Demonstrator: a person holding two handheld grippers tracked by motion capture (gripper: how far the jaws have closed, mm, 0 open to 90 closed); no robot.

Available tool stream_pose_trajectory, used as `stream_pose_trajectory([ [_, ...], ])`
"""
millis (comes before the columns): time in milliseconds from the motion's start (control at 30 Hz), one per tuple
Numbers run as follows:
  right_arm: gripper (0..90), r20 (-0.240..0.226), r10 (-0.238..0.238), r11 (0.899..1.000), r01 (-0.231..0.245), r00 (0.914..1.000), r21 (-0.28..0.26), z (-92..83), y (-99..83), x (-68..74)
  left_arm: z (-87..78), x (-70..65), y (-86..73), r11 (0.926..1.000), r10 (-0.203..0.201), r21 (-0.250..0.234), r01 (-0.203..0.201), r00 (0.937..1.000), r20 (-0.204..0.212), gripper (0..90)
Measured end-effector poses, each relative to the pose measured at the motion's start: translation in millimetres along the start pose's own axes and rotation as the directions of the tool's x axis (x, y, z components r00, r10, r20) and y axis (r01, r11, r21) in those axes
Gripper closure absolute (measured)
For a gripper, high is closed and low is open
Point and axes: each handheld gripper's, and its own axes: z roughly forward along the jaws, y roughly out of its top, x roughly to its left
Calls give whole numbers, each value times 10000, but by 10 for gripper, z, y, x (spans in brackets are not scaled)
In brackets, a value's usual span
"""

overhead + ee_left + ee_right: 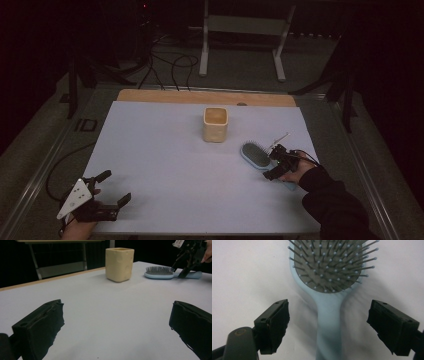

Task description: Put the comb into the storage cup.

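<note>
Hairbrush (329,315) handle lying between the right gripper (328,326) wide jaws, untouched, left gripper (116,327) jaws wide over bare surface (165,165)

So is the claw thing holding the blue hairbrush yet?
No, nothing is held. The right gripper has its jaws open on either side of the hairbrush handle, not touching it. The left gripper is open too.

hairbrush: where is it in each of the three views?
High view: hairbrush right of centre on the white sheet, under the right tool.
Left gripper view: upper right, bristles up.
Right gripper view: centre, handle running down between the open jaws.
Shared landmark: beige cup, left of the brush.
</note>
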Motion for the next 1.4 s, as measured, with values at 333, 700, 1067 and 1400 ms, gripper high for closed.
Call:
stream_pose_trajectory([
  [333, 448, -90, 15, 9974, -9, 10000, 720, 17, 71, -10, -6, 2, 1, 10000, -39, -38, 39, 10000, -6, 0],
  [700, 593, 140, -162, 9918, 143, 9998, 1267, 46, 137, -3, -3, 4, -2, 10000, -43, -23, 43, 10000, 4, 0],
  [1067, 689, -20, -155, 9881, 157, 9999, 1528, 64, 168, 18, -4, 1, -5, 10000, -35, 1, 35, 10000, 38, 0],
  [1400, 703, 133, 242, 9952, -254, 9996, 944, 51, 87, 43, -3, 5, -14, 10000, -75, 42, 75, 10000, 39, 0],
])
